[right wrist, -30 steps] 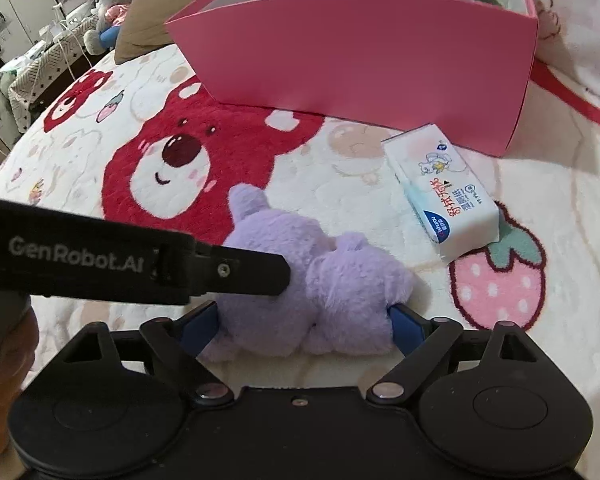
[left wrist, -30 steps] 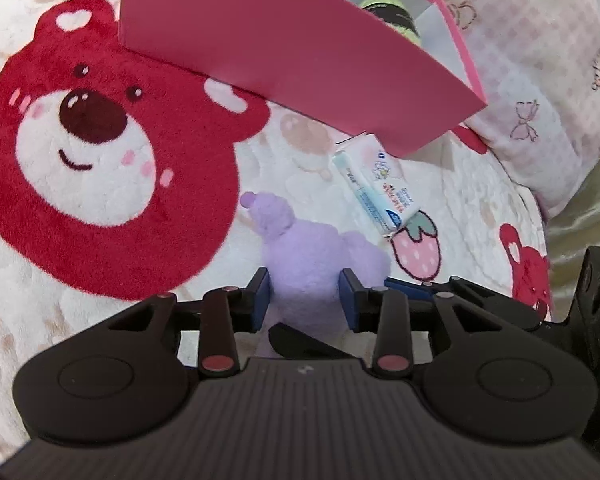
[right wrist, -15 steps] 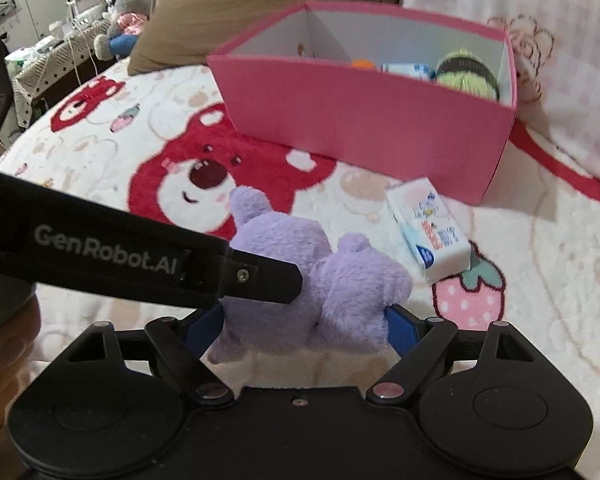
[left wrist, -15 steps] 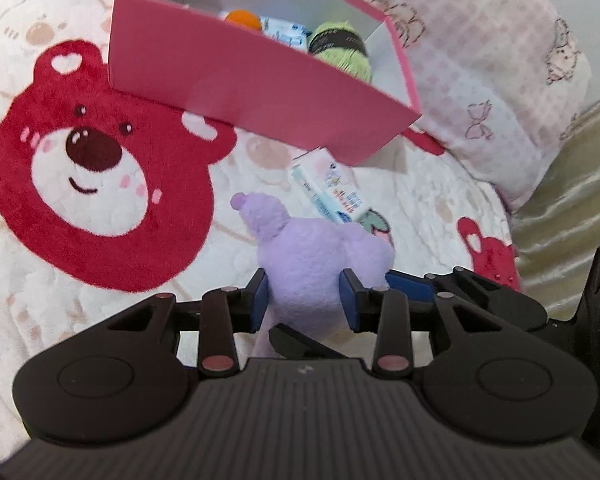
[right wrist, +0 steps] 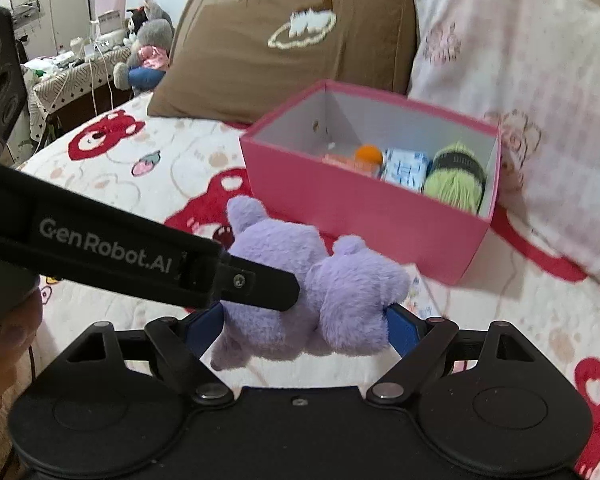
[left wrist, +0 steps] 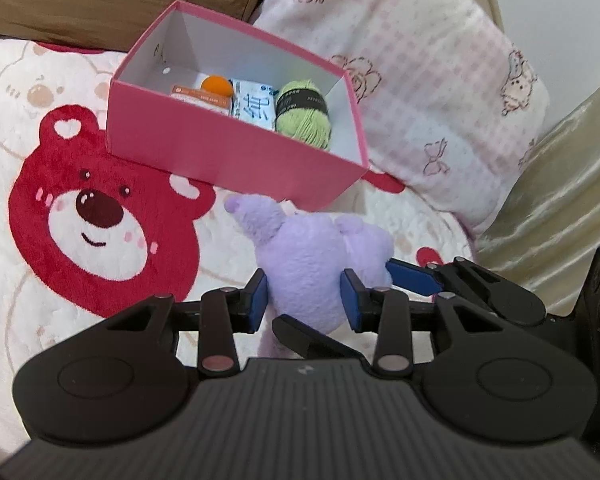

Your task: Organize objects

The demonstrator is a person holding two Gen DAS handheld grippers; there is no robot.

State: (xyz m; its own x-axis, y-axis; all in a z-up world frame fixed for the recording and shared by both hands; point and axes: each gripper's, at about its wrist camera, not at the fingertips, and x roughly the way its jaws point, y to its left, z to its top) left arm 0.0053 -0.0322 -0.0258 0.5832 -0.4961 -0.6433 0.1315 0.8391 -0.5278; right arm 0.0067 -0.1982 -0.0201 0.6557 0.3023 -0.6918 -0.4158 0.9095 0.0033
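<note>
A purple plush toy (left wrist: 312,256) is held in the air above the bed by both grippers. My left gripper (left wrist: 303,300) is shut on its body, blue pads pressing both sides. My right gripper (right wrist: 304,324) is shut on it too; the plush (right wrist: 320,288) fills the space between its pads. The left gripper's arm crosses the right wrist view from the left. A pink box (left wrist: 204,148) stands ahead of the plush, open on top; it also shows in the right wrist view (right wrist: 340,204). It holds green yarn (left wrist: 304,118), a tissue pack (left wrist: 252,106) and an orange ball (left wrist: 217,85).
A bear-print blanket (left wrist: 84,216) covers the bed. A brown pillow (right wrist: 292,40) and a pink checked pillow (left wrist: 432,80) lie behind the box. A cluttered table with plush toys (right wrist: 140,60) stands far left, off the bed.
Both grippers have lifted the purple plush off the blanket and risen. The box interior has come into view, and the tissue pack on the blanket has dropped out of sight.
</note>
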